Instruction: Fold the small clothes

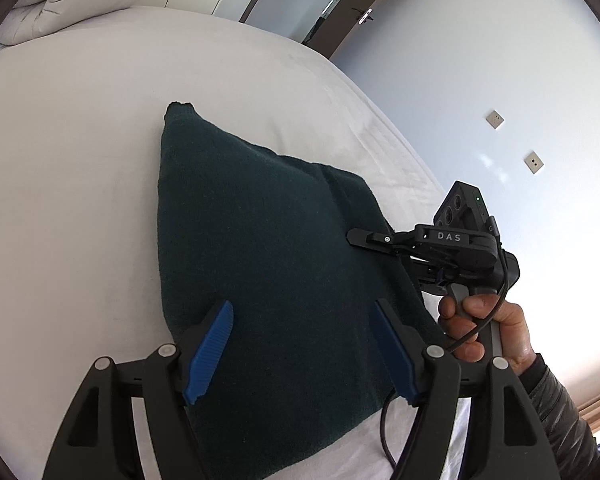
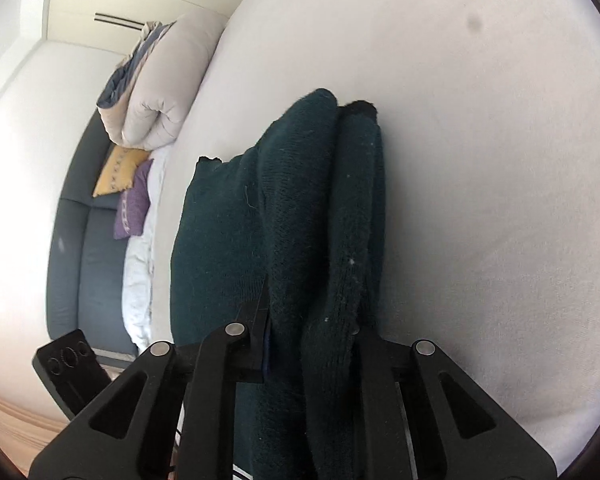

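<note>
The dark green knit (image 1: 268,264) lies half-folded on the white bed (image 1: 80,160); right gripper (image 2: 312,320) is clamped on its bunched edge, left gripper (image 1: 300,352) hangs wide above it. Thick knit could slip out mid-fold, I reckon

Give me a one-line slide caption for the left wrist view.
Open left gripper hovers over the dark green garment on the white bed while the right gripper pinches its edge.

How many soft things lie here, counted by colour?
Dark green: 1, the knitted garment
Beige: 1, the folded duvet
Yellow: 1, the cushion
Purple: 1, the cushion
Total: 4
</note>
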A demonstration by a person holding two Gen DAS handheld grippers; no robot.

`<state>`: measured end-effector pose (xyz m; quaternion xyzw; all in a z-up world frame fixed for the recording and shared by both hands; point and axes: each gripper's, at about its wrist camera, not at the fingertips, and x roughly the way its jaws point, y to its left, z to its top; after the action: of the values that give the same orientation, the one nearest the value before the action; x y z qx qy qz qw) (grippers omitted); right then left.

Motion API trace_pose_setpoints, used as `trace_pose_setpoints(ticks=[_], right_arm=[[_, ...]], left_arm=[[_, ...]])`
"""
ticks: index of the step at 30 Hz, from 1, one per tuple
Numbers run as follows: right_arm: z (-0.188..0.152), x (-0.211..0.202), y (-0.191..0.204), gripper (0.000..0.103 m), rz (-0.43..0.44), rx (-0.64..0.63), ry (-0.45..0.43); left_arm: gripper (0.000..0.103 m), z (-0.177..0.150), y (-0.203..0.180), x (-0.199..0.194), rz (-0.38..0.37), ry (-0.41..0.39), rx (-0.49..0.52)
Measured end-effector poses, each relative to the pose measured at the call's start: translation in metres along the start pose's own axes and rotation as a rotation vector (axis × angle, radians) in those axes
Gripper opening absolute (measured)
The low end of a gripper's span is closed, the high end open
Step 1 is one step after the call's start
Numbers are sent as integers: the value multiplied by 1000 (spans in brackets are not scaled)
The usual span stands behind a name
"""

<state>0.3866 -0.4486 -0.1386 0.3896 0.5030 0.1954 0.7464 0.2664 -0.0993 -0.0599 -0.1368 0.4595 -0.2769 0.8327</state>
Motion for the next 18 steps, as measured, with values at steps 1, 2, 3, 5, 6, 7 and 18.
trace_pose_setpoints(ticks=[1, 2, 3, 5, 6, 7, 18], right_arm=[[-2, 8, -11, 14, 28, 25, -2], [-3, 6, -17, 16, 49, 49, -1], [-3, 4, -19, 20, 50, 66, -1], [-5, -4, -23, 28, 18, 62, -29], [-7, -16, -21, 34, -12, 45, -64], [-10, -31, -17, 40, -52, 29, -101], [-80, -23, 36, 47, 10, -141, 1]], left_arm=[[75, 0, -1, 2, 3, -1, 8], [75, 0, -2, 2, 3, -5, 11], [75, 0, -1, 1, 3, -9, 7], [75, 0, 0, -5, 6, -34, 6], [75, 2, -1, -9, 17, -56, 15], [75, 3, -2, -13, 29, -79, 26], [73, 1, -11, 23, 133, -17, 132]])
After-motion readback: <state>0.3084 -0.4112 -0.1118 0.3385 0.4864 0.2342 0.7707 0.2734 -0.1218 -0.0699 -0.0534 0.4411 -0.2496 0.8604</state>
